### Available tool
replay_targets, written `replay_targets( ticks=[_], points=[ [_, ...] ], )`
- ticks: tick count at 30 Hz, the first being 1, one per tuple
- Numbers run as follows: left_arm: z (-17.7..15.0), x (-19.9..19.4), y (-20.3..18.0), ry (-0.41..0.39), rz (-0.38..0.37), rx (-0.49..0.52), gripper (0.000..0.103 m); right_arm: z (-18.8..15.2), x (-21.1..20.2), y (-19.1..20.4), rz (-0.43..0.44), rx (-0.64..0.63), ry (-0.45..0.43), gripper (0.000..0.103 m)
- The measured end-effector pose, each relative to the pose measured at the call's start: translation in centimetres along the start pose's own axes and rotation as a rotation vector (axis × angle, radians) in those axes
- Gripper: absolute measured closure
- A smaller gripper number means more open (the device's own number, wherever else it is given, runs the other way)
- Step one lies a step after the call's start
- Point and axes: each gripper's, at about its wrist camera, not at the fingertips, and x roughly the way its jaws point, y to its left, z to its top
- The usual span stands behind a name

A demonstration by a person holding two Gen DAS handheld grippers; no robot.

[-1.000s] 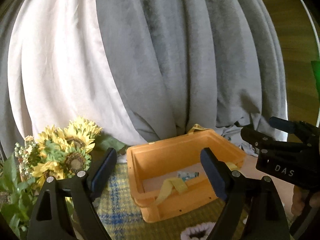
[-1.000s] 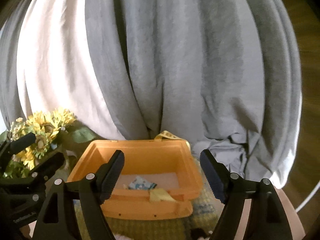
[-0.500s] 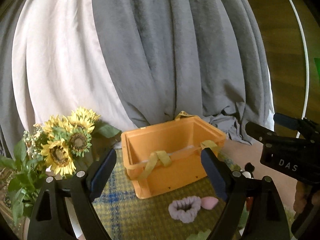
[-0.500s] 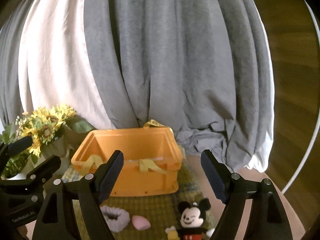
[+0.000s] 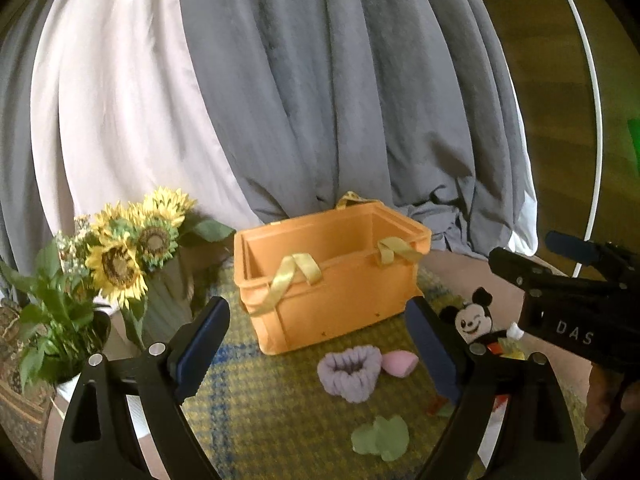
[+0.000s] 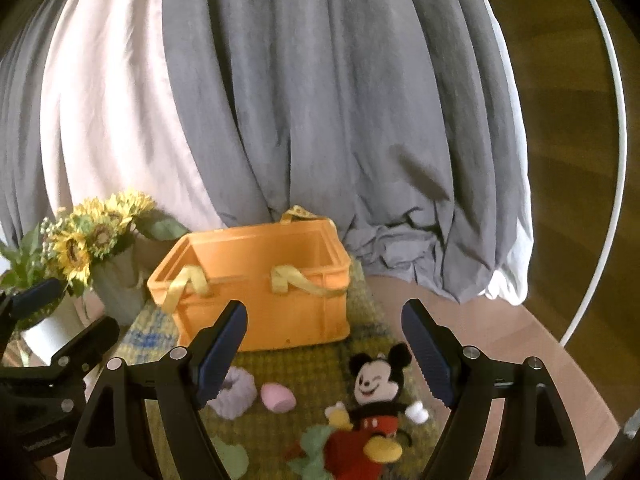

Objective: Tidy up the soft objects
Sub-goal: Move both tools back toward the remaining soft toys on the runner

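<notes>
You are facing a grey curtain [image 5: 340, 92] that is hanging behind the work area, with a white curtain [image 5: 120, 112] beside it on the left. Below them, a yellow-green checked mat [image 6: 296, 364] is covering the table, and an orange crate [image 5: 332, 276] with yellow straps is standing upright on it near the curtains. A sunflower bouquet [image 5: 132, 248] is standing to the left of the crate. You are holding the left gripper [image 5: 316, 344] with its jaws spread wide and nothing between them. You are holding the right gripper [image 6: 324, 352] likewise parted and gripping nothing. The soft objects are lying on the mat in front of the crate: a mouse plush [image 6: 376, 396] on the right, a purple scrunchie [image 5: 350, 370] just beside a pink sponge [image 5: 400, 363], and a green cloth piece [image 5: 380, 438] nearest to you.
</notes>
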Motion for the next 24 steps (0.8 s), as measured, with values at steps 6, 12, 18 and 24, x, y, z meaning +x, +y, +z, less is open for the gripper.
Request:
replay_targets(
  ticks=[6,12,18,24],
  points=[
    [-1.6,-0.2,-1.2,0.036,0.001,-0.009,0.013,-1.9,-0.4,-0.7,0.012,-0.005,0.039,0.023],
    [-3.4,0.5,-2.2,0.091,0.001,-0.009,0.013,-3.5,-0.2,-1.3,0.010,-0.014,0.075,0.023],
    [-5.2,1.1,-3.1,0.136,0.002,0.010,0.013,-5.2,0.3,-1.6,0.021,-0.022,0.126,0.023],
    [-6.9,2.0,-3.7,0.187,-0.008,0.016,0.013,-7.1,1.1,-1.9,0.032,-0.012,0.192,0.023]
  ],
)
